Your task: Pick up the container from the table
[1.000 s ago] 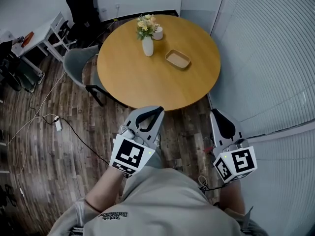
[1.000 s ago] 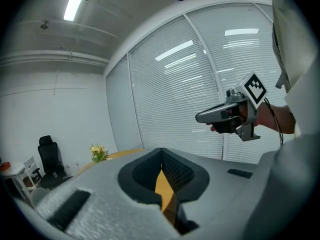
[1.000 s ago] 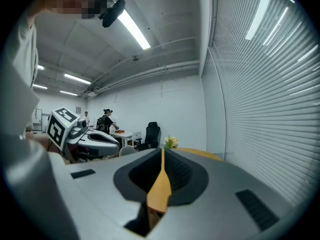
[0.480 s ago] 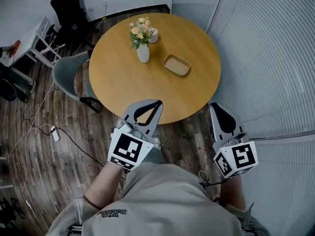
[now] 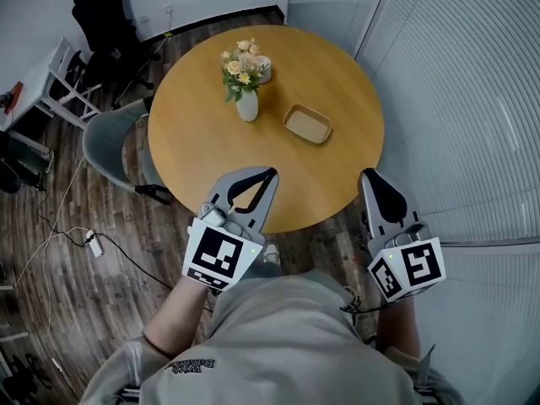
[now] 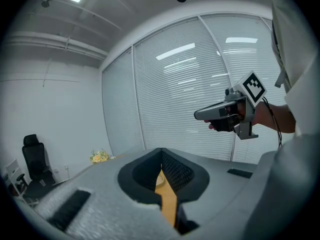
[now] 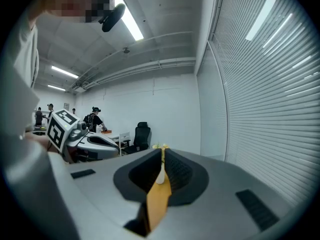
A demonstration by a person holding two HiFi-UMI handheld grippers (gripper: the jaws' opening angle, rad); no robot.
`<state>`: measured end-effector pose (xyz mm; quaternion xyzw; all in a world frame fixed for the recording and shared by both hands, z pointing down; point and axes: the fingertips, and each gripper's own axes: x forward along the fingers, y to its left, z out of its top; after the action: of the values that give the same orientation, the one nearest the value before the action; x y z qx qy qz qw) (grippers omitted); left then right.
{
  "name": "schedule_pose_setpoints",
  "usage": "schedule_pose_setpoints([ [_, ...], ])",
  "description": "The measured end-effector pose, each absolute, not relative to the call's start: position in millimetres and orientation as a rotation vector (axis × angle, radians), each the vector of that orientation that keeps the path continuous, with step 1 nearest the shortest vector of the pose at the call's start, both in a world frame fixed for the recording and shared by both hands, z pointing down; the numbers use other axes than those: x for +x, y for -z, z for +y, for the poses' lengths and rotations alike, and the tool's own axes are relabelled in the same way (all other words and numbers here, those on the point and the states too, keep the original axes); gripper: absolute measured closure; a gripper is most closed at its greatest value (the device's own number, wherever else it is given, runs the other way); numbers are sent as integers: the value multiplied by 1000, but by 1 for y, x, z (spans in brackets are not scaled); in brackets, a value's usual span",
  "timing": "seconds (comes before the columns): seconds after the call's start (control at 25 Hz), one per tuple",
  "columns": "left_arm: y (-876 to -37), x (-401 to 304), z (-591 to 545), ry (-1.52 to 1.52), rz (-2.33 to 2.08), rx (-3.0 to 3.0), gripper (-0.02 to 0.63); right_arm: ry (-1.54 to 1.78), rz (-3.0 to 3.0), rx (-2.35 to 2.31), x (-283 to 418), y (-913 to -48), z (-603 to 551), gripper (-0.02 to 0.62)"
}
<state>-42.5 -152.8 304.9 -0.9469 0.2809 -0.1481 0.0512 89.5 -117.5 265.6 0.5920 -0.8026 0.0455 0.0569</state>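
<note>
The container (image 5: 307, 124) is a shallow tan tray lying right of centre on the round wooden table (image 5: 202, 150). My left gripper (image 5: 269, 173) is shut and holds nothing, its tips just over the table's near edge, well short of the container. My right gripper (image 5: 369, 176) is also shut and empty, off the table's near right edge. In the left gripper view the jaws (image 6: 161, 153) meet, with only a strip of tabletop showing through the gap. In the right gripper view the jaws (image 7: 162, 151) are likewise together.
A white vase of flowers (image 5: 245, 98) and a white cup (image 5: 265, 69) stand behind and left of the container. A grey chair (image 5: 110, 142) sits at the table's left, a black office chair (image 5: 101, 11) farther back. Cables (image 5: 89, 241) lie on the wood floor. Window blinds (image 5: 472, 99) run along the right.
Both grippers have come forward toward the table, and the left one now reaches its near edge. Both jaws stay shut.
</note>
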Motion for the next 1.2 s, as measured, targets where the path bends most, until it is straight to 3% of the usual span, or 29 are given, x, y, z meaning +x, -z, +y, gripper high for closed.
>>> schedule_pose_setpoints([
  [1.04,-321,-21,-200,515,1048,-2876,586,-193,-2533,1569,112,-289,-188,554],
  [1.2,-331,-15,-214,534,1064,-2877,586,-192,-2527,1496,111,-302,-206,511],
])
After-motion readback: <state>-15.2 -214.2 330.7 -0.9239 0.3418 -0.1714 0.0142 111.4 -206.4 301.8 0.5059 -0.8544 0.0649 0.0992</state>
